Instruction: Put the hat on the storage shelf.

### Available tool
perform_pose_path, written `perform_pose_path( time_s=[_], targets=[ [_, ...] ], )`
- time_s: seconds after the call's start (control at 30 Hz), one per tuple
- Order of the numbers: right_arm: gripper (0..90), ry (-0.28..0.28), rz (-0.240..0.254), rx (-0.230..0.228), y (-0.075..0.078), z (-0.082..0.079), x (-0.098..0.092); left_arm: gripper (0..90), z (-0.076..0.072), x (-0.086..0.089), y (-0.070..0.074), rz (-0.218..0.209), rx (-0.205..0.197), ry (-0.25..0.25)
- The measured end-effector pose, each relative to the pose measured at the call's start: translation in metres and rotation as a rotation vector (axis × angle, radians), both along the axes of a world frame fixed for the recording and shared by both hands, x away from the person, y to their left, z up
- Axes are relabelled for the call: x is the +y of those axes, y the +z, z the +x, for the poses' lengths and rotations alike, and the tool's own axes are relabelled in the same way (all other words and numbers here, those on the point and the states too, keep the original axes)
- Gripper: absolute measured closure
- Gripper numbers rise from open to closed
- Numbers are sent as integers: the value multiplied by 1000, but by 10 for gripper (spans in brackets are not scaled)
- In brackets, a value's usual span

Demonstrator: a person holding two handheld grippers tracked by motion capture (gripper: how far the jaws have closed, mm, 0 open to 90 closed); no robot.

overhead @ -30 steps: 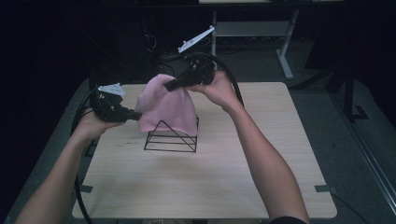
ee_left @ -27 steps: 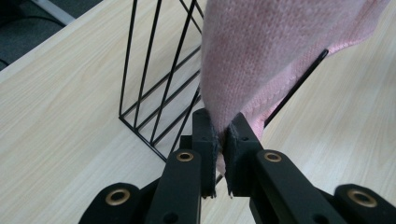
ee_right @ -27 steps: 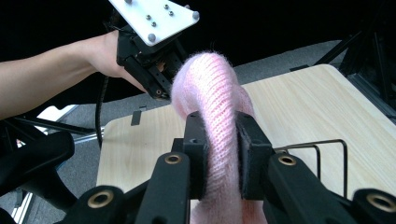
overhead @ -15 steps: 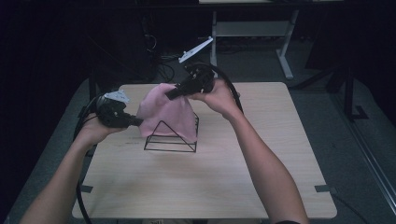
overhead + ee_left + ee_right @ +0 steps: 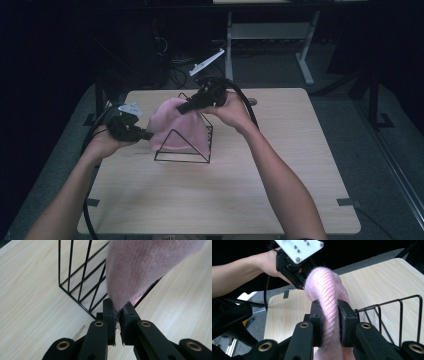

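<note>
One pink knit cloth [image 5: 176, 127] hangs draped over one black wire rack [image 5: 186, 150] standing left of centre on the pale wood counter [image 5: 280, 190]. The left gripper [image 5: 146, 134] has its fingers clenched on the cloth's lower left edge, just beside the rack's wires [image 5: 82, 277]. The right gripper [image 5: 184, 107] pinches a bunched fold at the cloth's top. Bare counter lies open in front and to the right; a white-framed desk [image 5: 270, 35] stands beyond the far edge.
</note>
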State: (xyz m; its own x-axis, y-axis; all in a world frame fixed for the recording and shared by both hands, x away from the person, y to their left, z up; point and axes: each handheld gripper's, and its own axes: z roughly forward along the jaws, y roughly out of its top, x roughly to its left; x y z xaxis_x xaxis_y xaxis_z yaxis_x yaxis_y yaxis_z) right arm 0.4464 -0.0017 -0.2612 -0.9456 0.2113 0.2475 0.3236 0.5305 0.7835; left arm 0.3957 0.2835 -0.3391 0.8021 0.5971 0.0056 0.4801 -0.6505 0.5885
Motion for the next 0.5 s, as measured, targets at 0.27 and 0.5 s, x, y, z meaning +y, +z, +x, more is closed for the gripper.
perform_pose_path(
  time_s=[0.27, 0.5],
  targets=[
    [754, 4, -4, 12, -8, 0, 1, 844, 0, 2, -9, -1, 13, 4],
    [751, 9, -16, 27, -17, 0, 5, 844, 1, 1, -16, 25, 25, 10]
  ],
)
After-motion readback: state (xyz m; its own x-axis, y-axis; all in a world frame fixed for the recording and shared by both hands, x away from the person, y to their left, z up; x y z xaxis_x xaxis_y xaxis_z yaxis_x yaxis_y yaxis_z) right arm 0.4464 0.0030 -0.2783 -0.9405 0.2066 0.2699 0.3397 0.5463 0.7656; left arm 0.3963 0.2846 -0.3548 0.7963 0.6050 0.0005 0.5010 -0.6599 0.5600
